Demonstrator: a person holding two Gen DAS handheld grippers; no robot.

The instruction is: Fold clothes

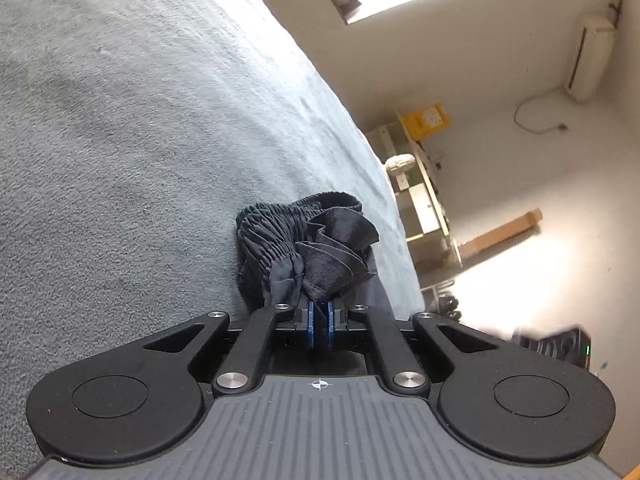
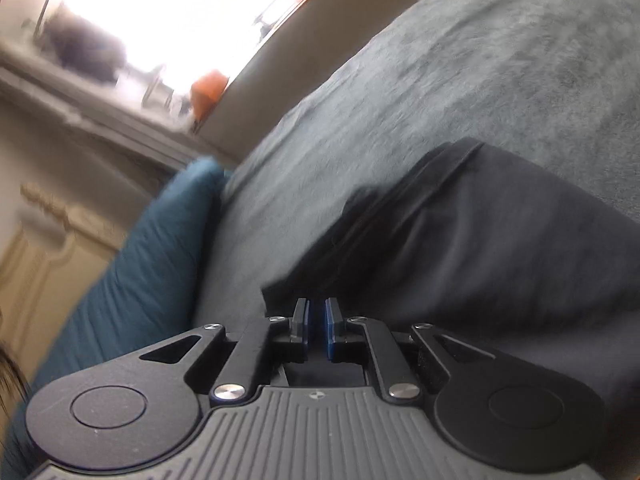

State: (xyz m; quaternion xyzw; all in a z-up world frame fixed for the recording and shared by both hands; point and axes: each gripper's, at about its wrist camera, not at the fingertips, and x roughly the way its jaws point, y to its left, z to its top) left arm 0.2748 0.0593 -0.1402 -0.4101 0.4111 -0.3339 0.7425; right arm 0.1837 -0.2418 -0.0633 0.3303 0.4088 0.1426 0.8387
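Dark shorts (image 1: pixel 308 248) are pinched at the bunched waistband by the left gripper (image 1: pixel 319 312) at lower centre, over the grey bed (image 1: pixel 120 140), while the right gripper (image 2: pixel 316 320) (fingers slightly apart, gripping nothing visible) sits against the cloth spreading toward the right edge.

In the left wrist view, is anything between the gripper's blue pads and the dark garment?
No gap shows. In the left wrist view the left gripper has its pads pinched on bunched cloth of the dark garment, above the grey blanket.
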